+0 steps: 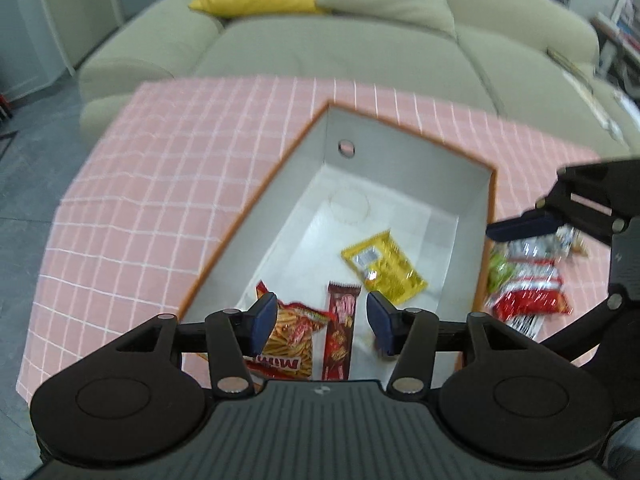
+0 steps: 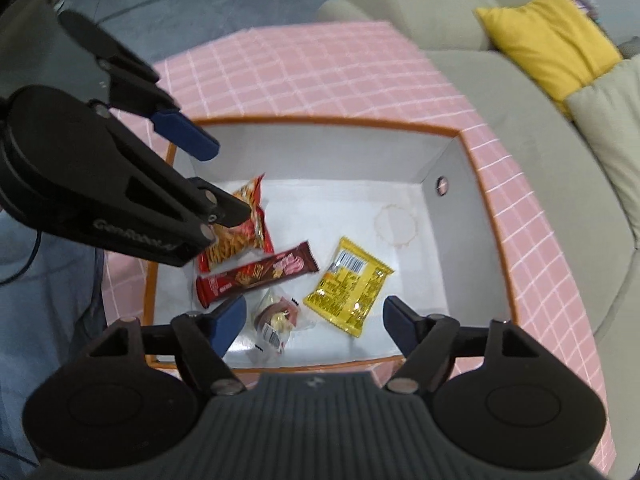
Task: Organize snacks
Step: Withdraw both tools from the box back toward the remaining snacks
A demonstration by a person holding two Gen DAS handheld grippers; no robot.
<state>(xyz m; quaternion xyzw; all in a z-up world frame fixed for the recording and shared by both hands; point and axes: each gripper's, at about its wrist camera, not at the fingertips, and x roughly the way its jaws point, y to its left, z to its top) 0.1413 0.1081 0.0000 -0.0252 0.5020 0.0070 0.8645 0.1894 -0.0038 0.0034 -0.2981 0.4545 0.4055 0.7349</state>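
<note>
Both grippers hang above the box with their jaws apart and nothing between the blue pads: the left gripper point(image 1: 322, 316) over the near end, the right gripper point(image 2: 314, 322) over the near wall, its own view also catching the left one from the side. Behind them stands a pale green sofa point(image 1: 360, 40) with a yellow cushion point(image 2: 556, 44). In front of it a pink checked tablecloth point(image 1: 160, 168) covers the table. On the cloth sits the white box point(image 2: 320, 152) with an orange rim, and the snacks lie on its floor: a yellow packet point(image 2: 350, 286) near the middle, a red bag of stick snacks point(image 2: 240, 236) toward the left end, a long brown-and-red bar point(image 2: 260, 274) just beside that bag, and a small clear-wrapped sweet point(image 2: 276, 318) nearest the right gripper. More packets point(image 1: 528, 280), red, silver and green, lie on the cloth outside the box, blurred.
</note>
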